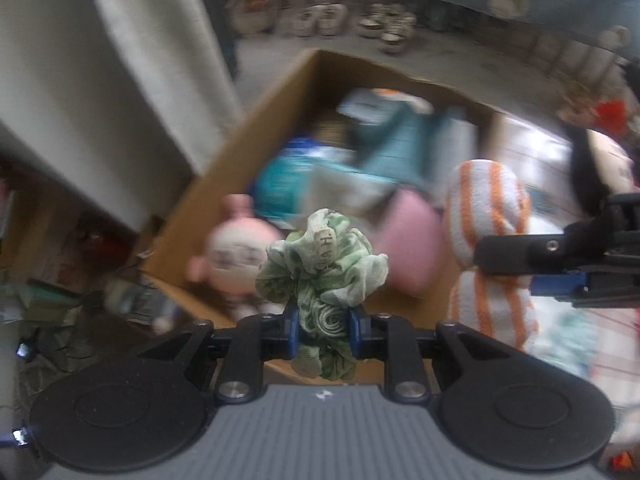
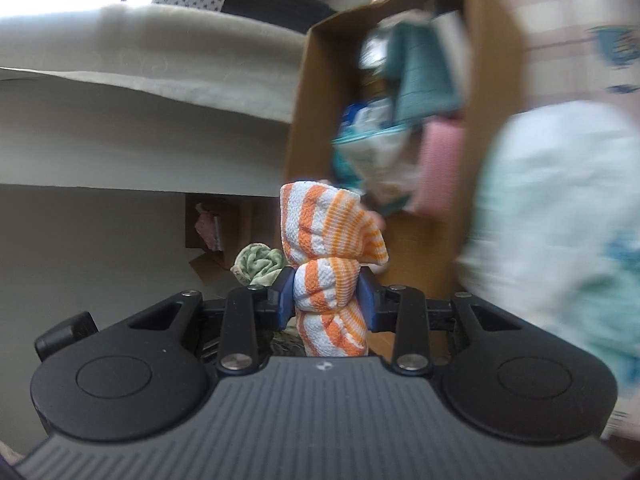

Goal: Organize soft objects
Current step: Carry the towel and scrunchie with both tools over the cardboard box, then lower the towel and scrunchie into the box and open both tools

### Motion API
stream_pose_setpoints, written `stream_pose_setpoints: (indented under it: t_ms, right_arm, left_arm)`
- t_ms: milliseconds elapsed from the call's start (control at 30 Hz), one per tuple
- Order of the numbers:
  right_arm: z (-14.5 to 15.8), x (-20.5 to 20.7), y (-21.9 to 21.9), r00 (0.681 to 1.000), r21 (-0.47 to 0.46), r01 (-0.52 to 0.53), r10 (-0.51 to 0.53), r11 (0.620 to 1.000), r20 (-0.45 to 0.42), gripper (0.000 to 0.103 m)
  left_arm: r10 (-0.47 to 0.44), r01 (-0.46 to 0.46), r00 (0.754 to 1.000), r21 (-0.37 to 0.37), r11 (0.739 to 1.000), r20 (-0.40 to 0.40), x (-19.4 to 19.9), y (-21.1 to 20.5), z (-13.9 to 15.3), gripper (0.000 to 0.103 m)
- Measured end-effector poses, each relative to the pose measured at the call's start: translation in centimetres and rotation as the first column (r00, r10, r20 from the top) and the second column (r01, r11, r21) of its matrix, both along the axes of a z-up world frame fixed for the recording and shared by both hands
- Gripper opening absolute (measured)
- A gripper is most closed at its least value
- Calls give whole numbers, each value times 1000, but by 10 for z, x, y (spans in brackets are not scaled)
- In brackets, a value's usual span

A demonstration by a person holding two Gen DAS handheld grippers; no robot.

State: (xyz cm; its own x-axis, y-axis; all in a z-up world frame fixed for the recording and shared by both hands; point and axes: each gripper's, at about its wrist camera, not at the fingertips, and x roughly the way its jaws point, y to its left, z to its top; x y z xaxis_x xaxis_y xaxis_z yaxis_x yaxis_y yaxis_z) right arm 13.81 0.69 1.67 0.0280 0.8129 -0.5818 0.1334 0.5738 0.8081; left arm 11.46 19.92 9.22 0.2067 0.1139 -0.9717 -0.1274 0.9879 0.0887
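My left gripper is shut on a crumpled green patterned cloth, held above the near rim of an open cardboard box. Inside the box lie a pink doll, a pink cushion and teal and blue soft items. My right gripper is shut on a rolled orange-and-white striped towel; in the left wrist view the striped towel hangs over the box's right side with the right gripper beside it. The green cloth shows left of the towel, and the cardboard box is ahead.
A pale draped surface stands left of the box. Cluttered items lie on the floor at lower left. Bowls and pots sit far behind. A light mint-patterned cloth fills the right of the right wrist view.
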Motion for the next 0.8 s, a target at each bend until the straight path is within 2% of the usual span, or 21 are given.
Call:
stream_pose_setpoints:
  t_ms: [100,267,433,600,800]
  right_arm:
    - [-11,8,47,1000,-73,-17,17,997,2,32]
    - [-49,10,104,996,-190,-32,17,981,-83,32]
    - [-90,0,120,983,-307,-30,-28,951,-182,33]
    - [-115,-4,127,972,-396,-26,-70,918,-225,34]
    - [-121,-9,128,975,-432,-3,-93,902,-201,35]
  left_arm:
    - [48,-48,999,14,999,-4,9,46,-16,24]
    - [101,-101,995,10,995,-18,18,97,-47,24]
    - [123,-123,992,0,992,-32,20,125,-64,24]
    - [128,-129,991,-16,991,-38,17,132,-73,24]
    - [126,-127,991,-27,992,-37,17,137,-81,25]
